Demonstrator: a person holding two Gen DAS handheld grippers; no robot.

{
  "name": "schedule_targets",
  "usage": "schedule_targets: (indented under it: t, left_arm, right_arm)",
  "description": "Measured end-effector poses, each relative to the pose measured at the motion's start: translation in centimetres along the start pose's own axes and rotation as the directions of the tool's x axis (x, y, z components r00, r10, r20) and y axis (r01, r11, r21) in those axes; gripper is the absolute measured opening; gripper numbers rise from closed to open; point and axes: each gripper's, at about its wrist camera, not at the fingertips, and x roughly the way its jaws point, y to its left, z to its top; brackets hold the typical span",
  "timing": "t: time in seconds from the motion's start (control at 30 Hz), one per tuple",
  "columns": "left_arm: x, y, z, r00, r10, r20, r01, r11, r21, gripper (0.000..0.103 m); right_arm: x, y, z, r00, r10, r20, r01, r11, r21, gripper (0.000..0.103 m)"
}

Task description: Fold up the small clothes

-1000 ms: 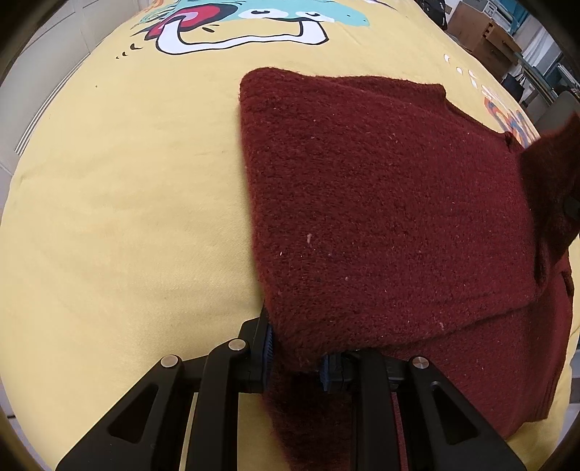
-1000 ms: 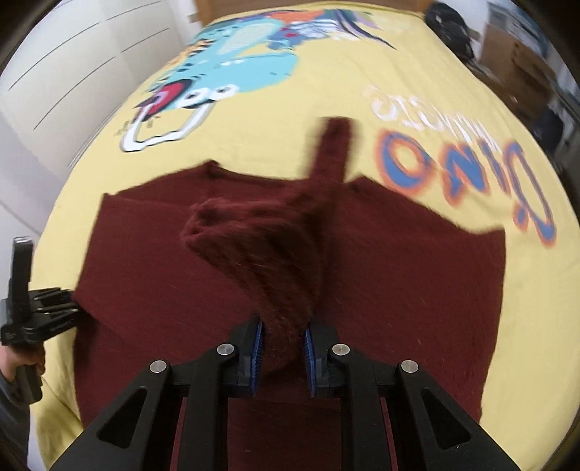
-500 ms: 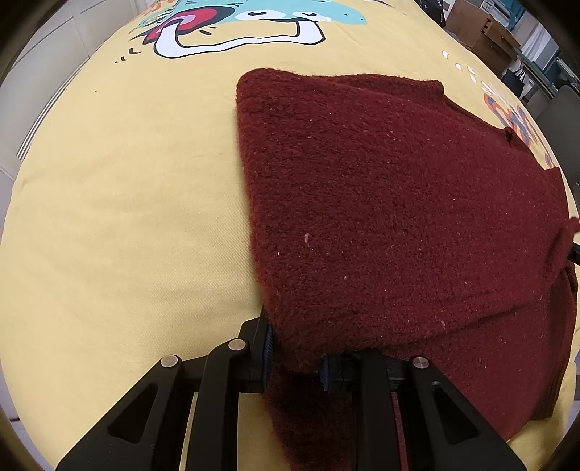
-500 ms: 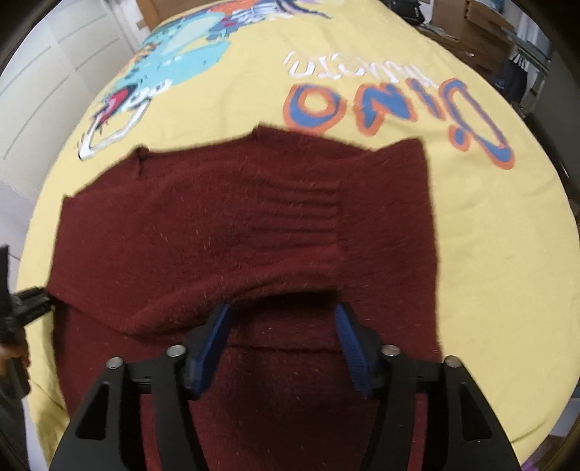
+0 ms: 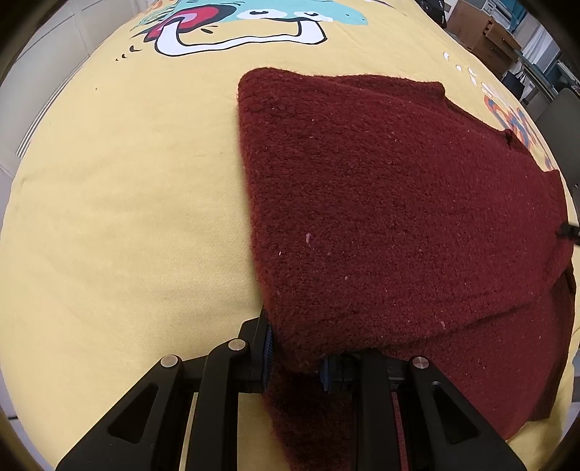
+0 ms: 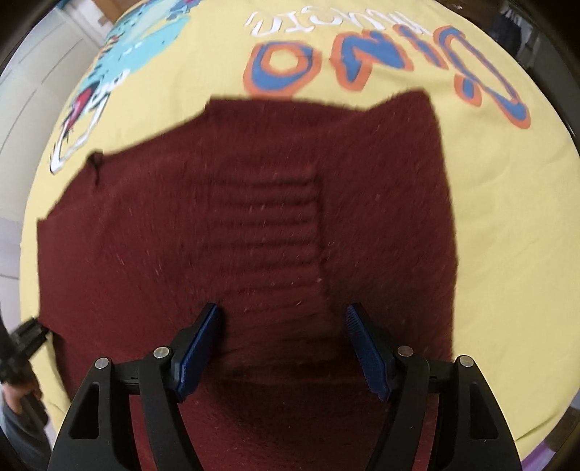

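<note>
A dark red knitted sweater (image 5: 380, 217) lies on a yellow bedspread (image 5: 127, 217) with a cartoon print. My left gripper (image 5: 295, 357) is shut on the sweater's near edge, with the fabric pinched between its blue pads. In the right wrist view the sweater (image 6: 145, 253) lies spread out, with a sleeve and its ribbed cuff (image 6: 268, 232) folded flat across the body. My right gripper (image 6: 282, 333) is open just above the folded sleeve, a jaw on each side of it, holding nothing. The left gripper (image 6: 25, 337) shows at the sweater's left edge there.
The bedspread carries a blue dinosaur print (image 5: 261, 18) and orange-blue lettering (image 6: 362, 58). Cardboard boxes and furniture (image 5: 507, 32) stand beyond the bed's far right side. White cupboard doors (image 6: 32, 72) are at the left.
My right gripper carried the lifted sleeve over the sweater, laid it flat on the body and opened, letting it go. My left gripper has stayed shut on the sweater's edge.
</note>
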Motion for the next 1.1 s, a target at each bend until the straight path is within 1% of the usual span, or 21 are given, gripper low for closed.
schedule_targets:
  t: [0.03,0.07,0.1,0.13,0.17,0.27,0.33,0.4,0.53,0.63,0.7,0.73,0.77,0.8,0.87,0.9,0.97,1.0,1.03,1.07,1.1]
  left_arm:
    - [-0.1,0.0,0.0,1.000,-0.001,0.000,0.001,1.000,0.000,0.019]
    - [-0.1,0.0,0.0,1.000,-0.002,0.001,0.002,1.000,0.002,0.019]
    - [-0.1,0.1,0.0,1.000,-0.002,0.001,0.002,1.000,0.002,0.019]
    - [-0.1,0.1,0.0,1.000,-0.003,0.001,0.003,1.000,0.001,0.019]
    - [-0.1,0.1,0.0,1.000,-0.002,0.001,0.002,1.000,0.002,0.019]
    - [0.0,0.0,-0.1,1.000,0.004,0.000,-0.004,1.000,0.003,0.019]
    - [0.0,-0.1,-0.1,1.000,0.012,0.000,-0.012,1.000,0.010,0.019]
    - [0.1,-0.3,-0.2,1.000,0.018,0.001,-0.018,1.000,0.016,0.019]
    - [-0.1,-0.4,-0.3,1.000,0.024,0.000,-0.024,1.000,0.014,0.019]
    - [-0.1,-0.3,-0.4,1.000,0.024,0.008,-0.024,1.000,0.011,0.019]
    - [-0.3,-0.5,-0.5,0.999,0.038,0.015,-0.038,0.999,0.013,0.022]
    - [-0.4,-0.5,-0.5,0.998,0.054,0.011,-0.054,0.998,0.011,0.026]
    - [-0.5,-0.5,-0.5,0.998,0.068,0.004,-0.068,0.998,0.006,0.034]
    - [-0.8,-0.5,-0.5,0.996,0.093,-0.008,-0.093,0.996,-0.008,0.038]
    - [-1.7,-0.5,-0.7,0.994,0.108,0.005,-0.108,0.994,-0.030,0.051]
    - [-2.3,-0.5,-0.9,0.994,0.110,0.019,-0.109,0.993,-0.037,0.055]
    - [-3.4,-0.7,-1.3,0.992,0.121,0.030,-0.120,0.992,-0.041,0.078]
    - [-4.1,-0.9,-1.5,0.991,0.129,0.038,-0.128,0.991,-0.032,0.082]
    - [-4.8,-1.3,-1.7,0.986,0.157,0.047,-0.156,0.987,-0.023,0.089]
    - [-5.3,-1.5,-1.8,0.983,0.175,0.055,-0.174,0.984,-0.019,0.098]
    - [-6.2,-2.0,-2.0,0.980,0.188,0.072,-0.187,0.982,-0.012,0.101]
  right_arm:
    - [-0.1,0.3,-0.4,1.000,-0.003,0.019,0.004,1.000,-0.020,0.056]
    - [-0.3,0.5,-0.6,1.000,-0.003,0.026,0.004,0.999,-0.035,0.037]
    - [-0.6,0.6,-0.8,0.999,0.009,0.035,-0.007,0.999,-0.048,0.022]
    - [-1.1,0.7,-0.9,0.998,0.037,0.048,-0.034,0.998,-0.061,0.017]
    - [-1.7,0.9,-1.0,0.996,0.043,0.073,-0.037,0.997,-0.073,0.016]
    - [-3.0,0.8,-1.5,0.987,-0.014,0.159,0.031,0.994,-0.105,0.016]
    - [-2.8,0.5,-1.8,0.985,-0.026,0.171,0.044,0.994,-0.098,0.016]
    - [-1.8,0.5,-2.0,0.983,-0.078,0.164,0.099,0.987,-0.127,0.016]
    - [-0.3,0.9,-2.5,0.981,-0.094,0.167,0.112,0.988,-0.104,0.017]
    - [-0.6,0.8,-2.9,0.980,-0.093,0.178,0.106,0.992,-0.069,0.030]
    - [-1.4,0.6,-3.1,0.976,-0.107,0.190,0.119,0.991,-0.053,0.045]
    - [-1.7,0.6,-3.3,0.975,-0.107,0.193,0.118,0.992,-0.047,0.048]
    - [-2.1,0.4,-3.4,0.975,-0.106,0.194,0.116,0.992,-0.040,0.055]
    - [-2.8,0.4,-3.5,0.974,-0.103,0.201,0.112,0.993,-0.034,0.067]
    - [-4.1,0.4,-3.9,0.971,-0.085,0.223,0.094,0.995,-0.031,0.081]
    - [-4.9,0.3,-4.2,0.968,-0.068,0.241,0.078,0.996,-0.031,0.082]
    - [-6.6,0.6,-4.6,0.960,-0.043,0.275,0.057,0.997,-0.042,0.085]
    - [-7.2,1.0,-4.7,0.956,-0.044,0.289,0.061,0.997,-0.050,0.089]
    - [-7.8,1.4,-4.6,0.952,-0.043,0.302,0.063,0.996,-0.056,0.091]
    - [-8.5,1.7,-4.7,0.947,-0.034,0.319,0.058,0.996,-0.065,0.099]
    - [-9.1,2.0,-4.6,0.942,-0.024,0.333,0.052,0.996,-0.074,0.103]
